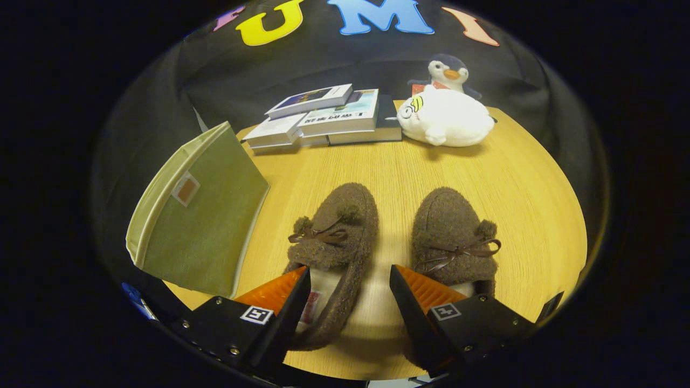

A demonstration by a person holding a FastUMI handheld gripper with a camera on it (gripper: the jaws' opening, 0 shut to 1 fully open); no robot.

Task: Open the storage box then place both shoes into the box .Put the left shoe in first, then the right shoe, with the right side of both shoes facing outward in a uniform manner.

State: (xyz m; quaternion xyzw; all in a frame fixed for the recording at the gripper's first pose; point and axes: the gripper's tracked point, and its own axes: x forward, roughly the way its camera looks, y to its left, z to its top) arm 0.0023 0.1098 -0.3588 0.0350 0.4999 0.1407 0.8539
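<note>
Two fuzzy brown slippers with bows lie side by side on the wooden table (517,183), toes pointing away from me. The left shoe (337,237) reaches back between my fingers, its right wall lying in the gap. The right shoe (453,234) sits just ahead of my right finger (431,293). My gripper (350,280) is open, and neither finger presses on a shoe. A green fabric storage box (202,215) stands at the table's left edge, beside the left shoe and ahead of my left finger (275,293). Its flap with a small tag faces me, shut.
A stack of books (329,116) lies at the far side of the table. To their right rests a white plush toy (444,116), with a penguin plush (448,71) behind it. Bare wood separates the shoes from the books.
</note>
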